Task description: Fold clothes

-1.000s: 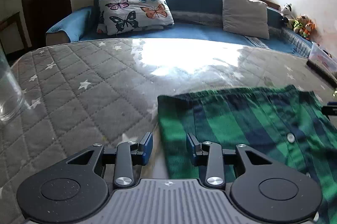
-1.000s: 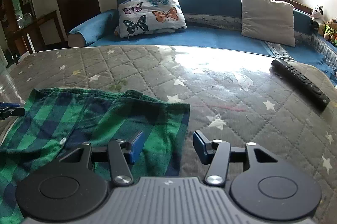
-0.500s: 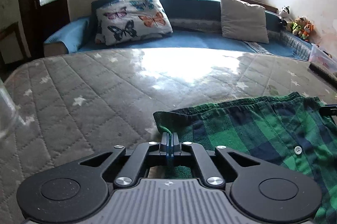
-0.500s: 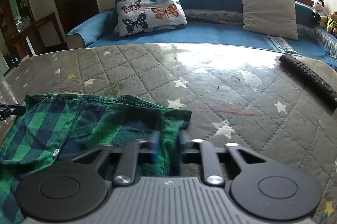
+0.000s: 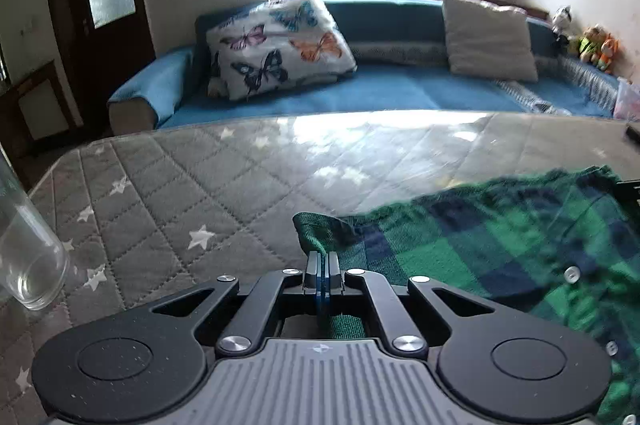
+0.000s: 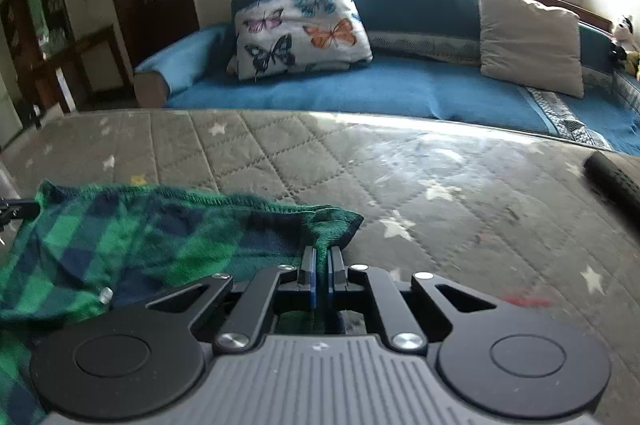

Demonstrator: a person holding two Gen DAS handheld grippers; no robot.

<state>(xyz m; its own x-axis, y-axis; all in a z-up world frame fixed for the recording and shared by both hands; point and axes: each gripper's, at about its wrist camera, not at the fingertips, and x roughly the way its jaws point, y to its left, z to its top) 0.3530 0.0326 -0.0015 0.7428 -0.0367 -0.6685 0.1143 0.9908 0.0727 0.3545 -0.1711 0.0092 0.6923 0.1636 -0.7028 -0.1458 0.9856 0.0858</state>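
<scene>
Left gripper (image 5: 322,257) clamped on shirt (image 5: 500,237) corner; cloth spreads toward 3 o'clock. Right gripper (image 6: 320,253) pinching opposite corner; shirt (image 6: 132,229) extends toward 9 o'clock. Shirt lies on table (image 5: 180,193). Glass (image 5: 28,257) at 9 o'clock, left view.

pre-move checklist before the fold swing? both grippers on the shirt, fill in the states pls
1. Left gripper shut on a corner of the green plaid shirt: ok.
2. Right gripper shut on the shirt's opposite corner: ok.
3. Quilted mat ahead of the shirt free for the fold: ok.
4. Glass at the left, apart from the shirt: ok.
5. Remote at the right, apart from the shirt: ok.
6. How deep the cloth sits in each grip: cannot tell.
</scene>
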